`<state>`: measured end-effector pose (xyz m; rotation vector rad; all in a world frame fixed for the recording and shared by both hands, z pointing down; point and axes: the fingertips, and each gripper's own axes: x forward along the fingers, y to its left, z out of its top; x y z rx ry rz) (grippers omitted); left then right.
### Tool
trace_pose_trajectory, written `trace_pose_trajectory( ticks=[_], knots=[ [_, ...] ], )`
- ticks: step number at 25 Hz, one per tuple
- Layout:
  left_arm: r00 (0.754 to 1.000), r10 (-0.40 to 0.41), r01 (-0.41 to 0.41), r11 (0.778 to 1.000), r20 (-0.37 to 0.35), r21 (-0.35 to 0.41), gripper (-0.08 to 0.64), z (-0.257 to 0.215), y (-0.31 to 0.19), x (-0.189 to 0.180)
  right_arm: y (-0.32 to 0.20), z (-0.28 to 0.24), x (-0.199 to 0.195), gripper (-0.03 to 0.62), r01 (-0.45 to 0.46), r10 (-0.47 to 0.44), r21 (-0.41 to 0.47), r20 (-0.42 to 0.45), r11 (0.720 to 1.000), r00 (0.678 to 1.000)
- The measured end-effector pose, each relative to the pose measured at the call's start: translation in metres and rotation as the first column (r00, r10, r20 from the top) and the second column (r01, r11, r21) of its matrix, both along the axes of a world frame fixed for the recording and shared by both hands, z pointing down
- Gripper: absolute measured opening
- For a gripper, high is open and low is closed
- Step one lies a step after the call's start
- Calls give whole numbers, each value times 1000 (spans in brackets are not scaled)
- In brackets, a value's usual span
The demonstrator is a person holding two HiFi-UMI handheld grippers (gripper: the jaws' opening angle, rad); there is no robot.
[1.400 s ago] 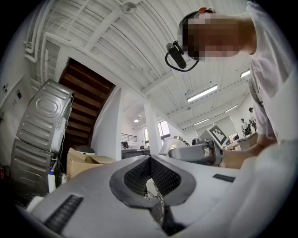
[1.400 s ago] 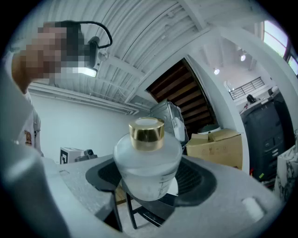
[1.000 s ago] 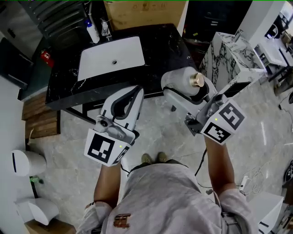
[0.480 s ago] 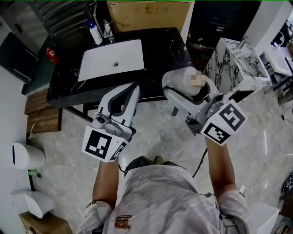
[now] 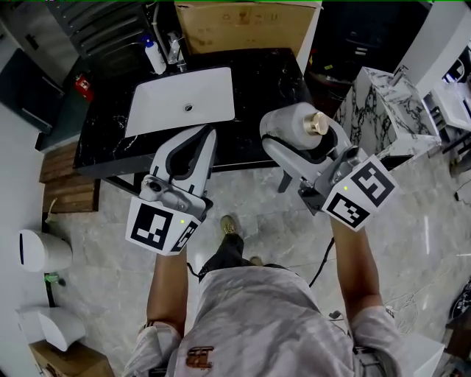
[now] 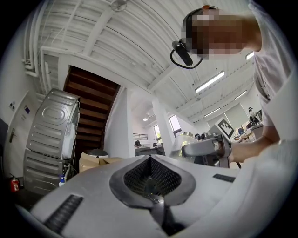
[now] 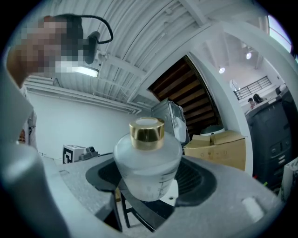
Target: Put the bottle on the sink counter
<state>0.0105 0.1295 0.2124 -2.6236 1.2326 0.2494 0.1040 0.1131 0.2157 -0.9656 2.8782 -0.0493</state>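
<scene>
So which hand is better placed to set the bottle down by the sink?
Right. The right tongs already grip the bottle, close to the bare right end of the counter. The left tongs are shut, holding nothing.

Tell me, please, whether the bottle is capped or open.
Capped: a gold cap sits on the neck of the frosted bottle, clear in the right gripper view.

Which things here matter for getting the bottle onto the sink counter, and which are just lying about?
In the job:
- frosted bottle, gripped in the right tongs
- black sink counter

Lying about:
- blue-topped bottle
- cardboard box
- marbled stand
- left tongs, shut and empty
</scene>
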Motion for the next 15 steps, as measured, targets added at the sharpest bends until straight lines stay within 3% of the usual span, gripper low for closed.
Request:
trace_pose_trajectory(
  ticks=[15],
  knots=[
    [997, 82, -82, 997, 6, -8, 1, 13, -165, -59, -156, 10, -67, 328, -83, 81, -28, -55, 996, 995]
  ],
)
